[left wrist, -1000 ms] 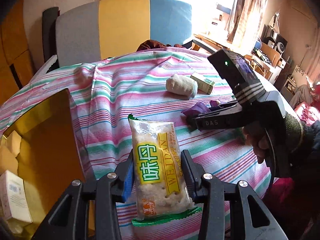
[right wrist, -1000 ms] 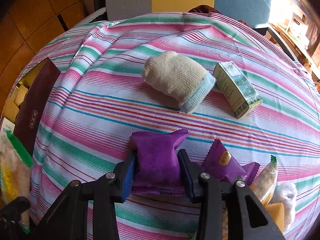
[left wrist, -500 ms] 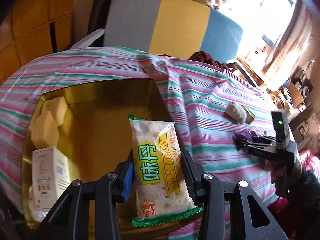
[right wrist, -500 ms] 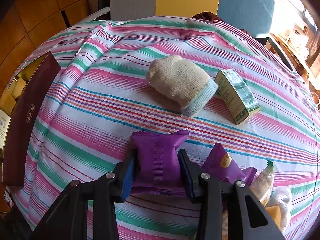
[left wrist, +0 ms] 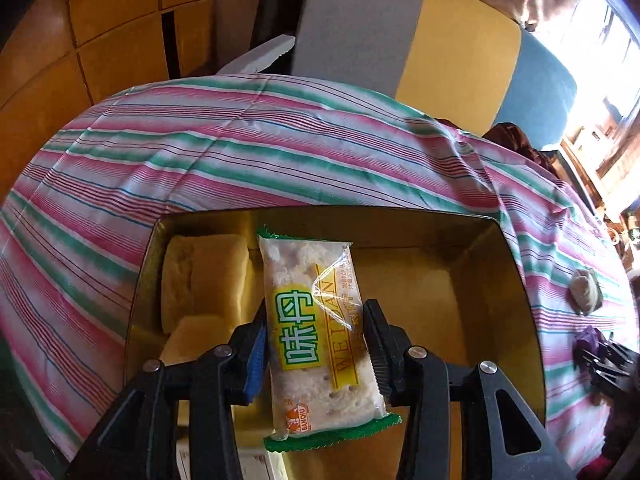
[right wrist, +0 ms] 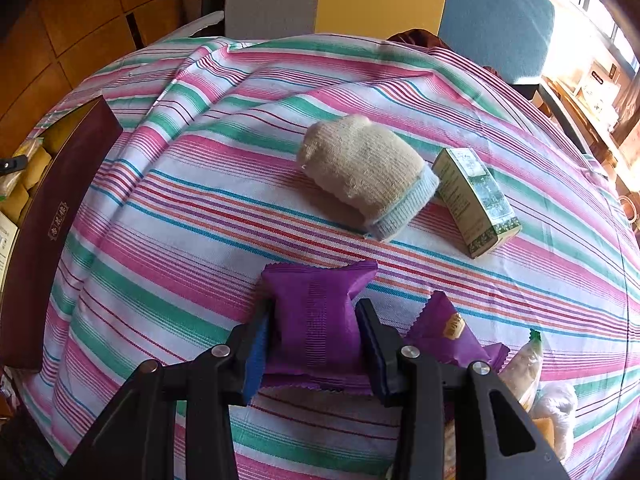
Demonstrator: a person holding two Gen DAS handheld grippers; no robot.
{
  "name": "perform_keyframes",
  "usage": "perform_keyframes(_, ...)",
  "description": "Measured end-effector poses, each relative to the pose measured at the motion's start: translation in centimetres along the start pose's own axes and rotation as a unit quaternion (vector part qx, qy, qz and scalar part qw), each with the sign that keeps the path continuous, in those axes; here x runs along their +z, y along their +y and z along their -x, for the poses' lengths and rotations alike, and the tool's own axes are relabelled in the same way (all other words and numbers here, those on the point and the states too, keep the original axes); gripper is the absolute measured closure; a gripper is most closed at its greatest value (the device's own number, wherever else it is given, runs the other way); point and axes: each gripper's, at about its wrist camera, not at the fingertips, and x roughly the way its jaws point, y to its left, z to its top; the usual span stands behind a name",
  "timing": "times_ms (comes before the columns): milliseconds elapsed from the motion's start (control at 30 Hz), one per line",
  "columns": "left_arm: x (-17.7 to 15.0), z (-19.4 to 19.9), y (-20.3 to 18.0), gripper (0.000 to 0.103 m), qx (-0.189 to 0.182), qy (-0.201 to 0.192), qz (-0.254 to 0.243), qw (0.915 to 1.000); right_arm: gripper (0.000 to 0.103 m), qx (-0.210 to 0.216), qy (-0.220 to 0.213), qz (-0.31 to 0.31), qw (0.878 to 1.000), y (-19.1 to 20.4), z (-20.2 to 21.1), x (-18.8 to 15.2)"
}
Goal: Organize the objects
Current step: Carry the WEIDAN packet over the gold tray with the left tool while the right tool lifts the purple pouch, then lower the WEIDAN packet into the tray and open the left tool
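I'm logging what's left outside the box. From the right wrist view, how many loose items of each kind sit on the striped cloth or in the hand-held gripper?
Purple snack packets: 2, one held, one lying
Rolled socks: 1
Small green cartons: 1
Clear-wrapped snacks at the lower right edge, partly hidden: at least 2
Total: at least 6

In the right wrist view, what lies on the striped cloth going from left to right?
Dark red box → purple packet held in the fingers → rolled beige sock → small green carton.

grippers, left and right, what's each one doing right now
left gripper: shut on the cracker packet, over the gold box.
right gripper: shut on the purple packet.
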Motion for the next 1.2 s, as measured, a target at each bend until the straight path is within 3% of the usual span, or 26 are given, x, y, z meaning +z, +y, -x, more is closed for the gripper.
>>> perform_keyframes(100, 0.9, -1.1, 0.4, 0.050, 0.022, -0.003, -0.004, 0.9998, 0.062, 0.000, -0.001, 0.001, 1.000, 0.0, 0.0, 0.0)
perform_keyframes(333, 0.8, 1.1, 1.0, 0.050, 0.036, -0.036, 0.000, 0.9987, 0.062, -0.001, -0.002, 0.005, 1.000, 0.2, 0.0, 0.1)
perform_keyframes(700, -5.1, 9.6, -0.3, 0.041, 0.034, -0.097, -0.012, 0.9946, 0.062, -0.018, -0.009, 0.011, 1.000, 0.7, 0.2, 0.0)
perform_keyframes(967, -8.3, 12.2, -0.2, 0.039, 0.038, -0.122, -0.015, 0.9917, 0.064, -0.045, 0.010, -0.029, 0.999, 1.3, 0.5, 0.5)
perform_keyframes(1200, -9.9, 13.0, 0.2, 0.035, 0.026, -0.125, -0.007, 0.9918, 0.065, -0.007, -0.030, -0.061, 0.998, 4.1, 3.8, 1.5)
